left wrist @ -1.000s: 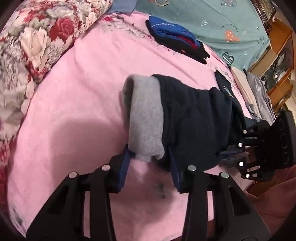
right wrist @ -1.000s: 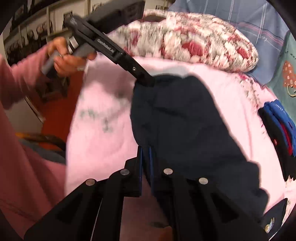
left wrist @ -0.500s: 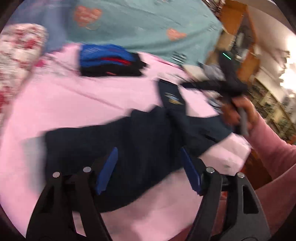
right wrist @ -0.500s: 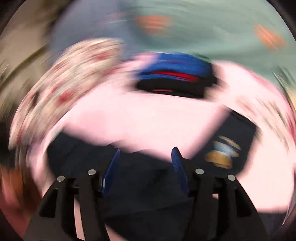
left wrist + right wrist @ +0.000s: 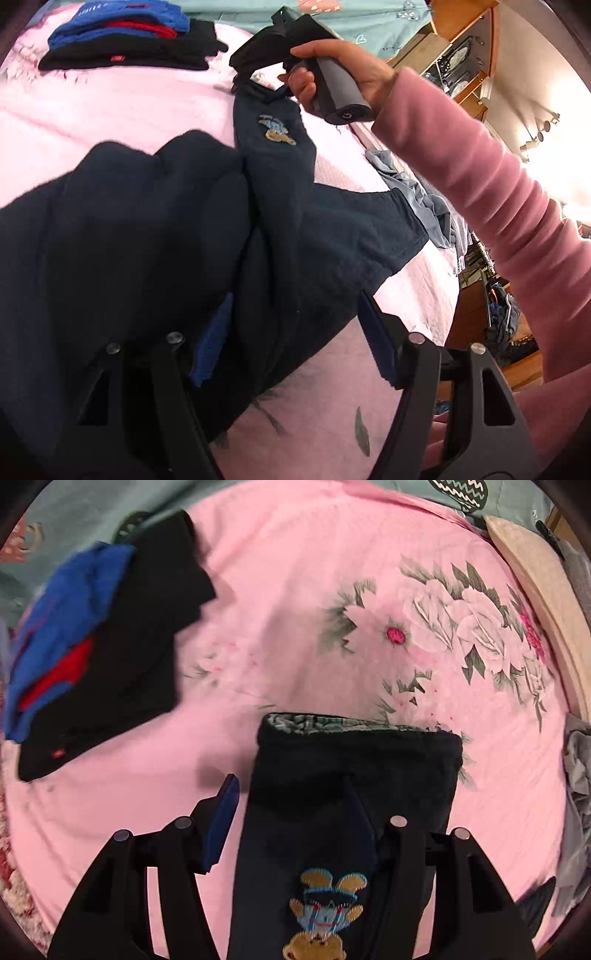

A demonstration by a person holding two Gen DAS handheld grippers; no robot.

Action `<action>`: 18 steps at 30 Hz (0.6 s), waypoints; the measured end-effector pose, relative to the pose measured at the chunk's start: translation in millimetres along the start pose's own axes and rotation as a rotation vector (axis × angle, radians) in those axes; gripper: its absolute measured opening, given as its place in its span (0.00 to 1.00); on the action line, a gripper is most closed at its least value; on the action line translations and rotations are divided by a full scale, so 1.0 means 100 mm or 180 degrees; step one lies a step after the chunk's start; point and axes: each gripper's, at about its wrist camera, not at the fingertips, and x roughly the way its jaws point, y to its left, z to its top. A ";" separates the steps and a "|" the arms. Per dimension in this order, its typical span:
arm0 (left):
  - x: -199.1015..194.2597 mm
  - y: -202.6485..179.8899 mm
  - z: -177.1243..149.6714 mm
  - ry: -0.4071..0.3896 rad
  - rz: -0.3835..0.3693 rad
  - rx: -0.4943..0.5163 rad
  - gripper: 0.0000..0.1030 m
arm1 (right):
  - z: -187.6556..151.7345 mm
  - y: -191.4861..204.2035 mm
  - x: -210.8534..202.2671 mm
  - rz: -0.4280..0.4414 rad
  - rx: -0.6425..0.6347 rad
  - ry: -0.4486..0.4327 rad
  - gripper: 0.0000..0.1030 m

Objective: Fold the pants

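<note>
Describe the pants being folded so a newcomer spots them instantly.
On the pink floral bedsheet, near the front edge, lie the dark navy pants, right of the folded black, blue and red clothes stack. Only they carry an embroidered cartoon bear patch.

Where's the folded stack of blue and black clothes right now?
The folded stack lies on the pink bedsheet, top left in the left wrist view, beyond the navy pants.
</note>
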 end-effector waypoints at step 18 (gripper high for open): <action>-0.05 -0.08 -0.06 -0.0141 0.0122 0.0184 0.69 | -1.09 -2.17 -2.35 0.1979 0.0505 -0.1497 0.08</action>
